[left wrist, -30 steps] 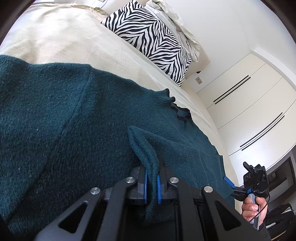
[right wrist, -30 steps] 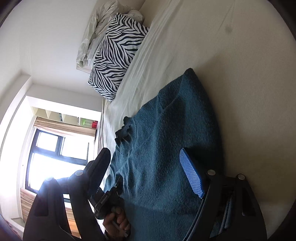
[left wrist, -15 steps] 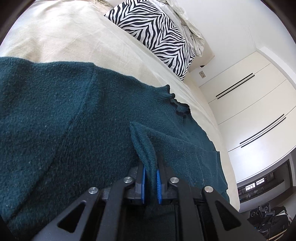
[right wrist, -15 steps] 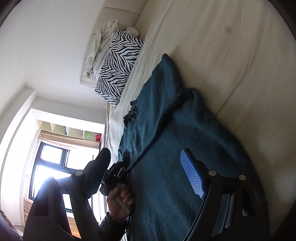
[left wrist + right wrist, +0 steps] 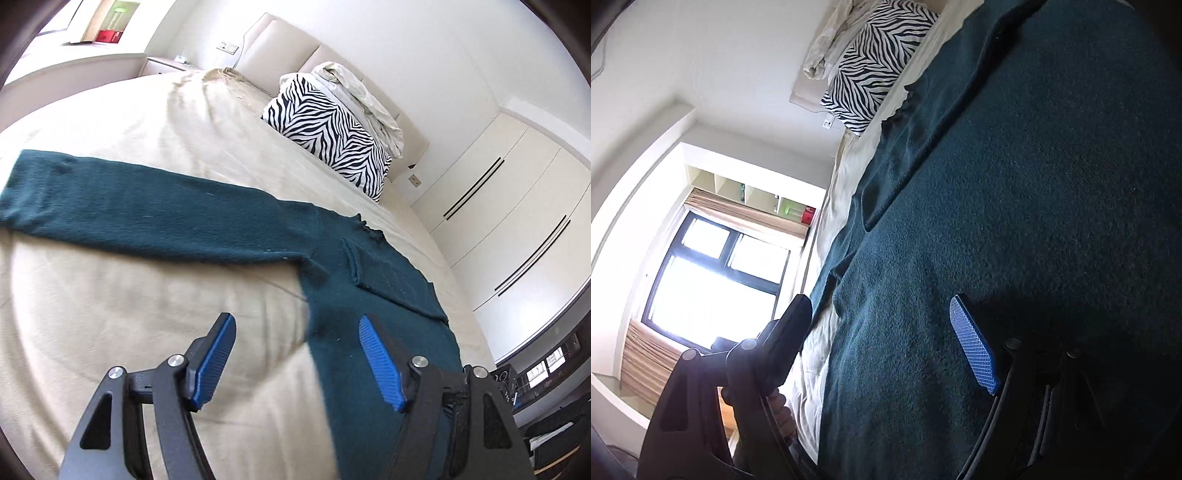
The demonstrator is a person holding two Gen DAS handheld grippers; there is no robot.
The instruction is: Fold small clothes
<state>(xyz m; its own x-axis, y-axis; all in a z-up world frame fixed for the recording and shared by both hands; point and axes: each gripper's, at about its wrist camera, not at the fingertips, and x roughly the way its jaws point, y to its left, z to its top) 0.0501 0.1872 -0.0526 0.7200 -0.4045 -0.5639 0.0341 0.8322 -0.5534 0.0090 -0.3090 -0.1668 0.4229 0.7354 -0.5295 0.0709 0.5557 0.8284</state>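
A dark teal knit sweater point(image 5: 229, 229) lies flat on the cream bed point(image 5: 110, 295). One long sleeve stretches out to the left; the other sleeve point(image 5: 388, 273) lies folded over the body near the neckline. My left gripper point(image 5: 297, 363) is open and empty, raised above the sweater's left side edge. My right gripper point(image 5: 882, 343) is open and empty, close over the sweater's body point(image 5: 1015, 221), which fills that view.
A zebra-print pillow point(image 5: 328, 129) and crumpled white bedding point(image 5: 365, 96) sit at the headboard. White wardrobe doors point(image 5: 517, 206) stand to the right of the bed. A bright window point(image 5: 713, 284) and wall shelves show in the right wrist view.
My left gripper let go of the sleeve it held, opened, and pulled back and up. The sleeve now lies folded on the body. My right gripper moved closer to the sweater.
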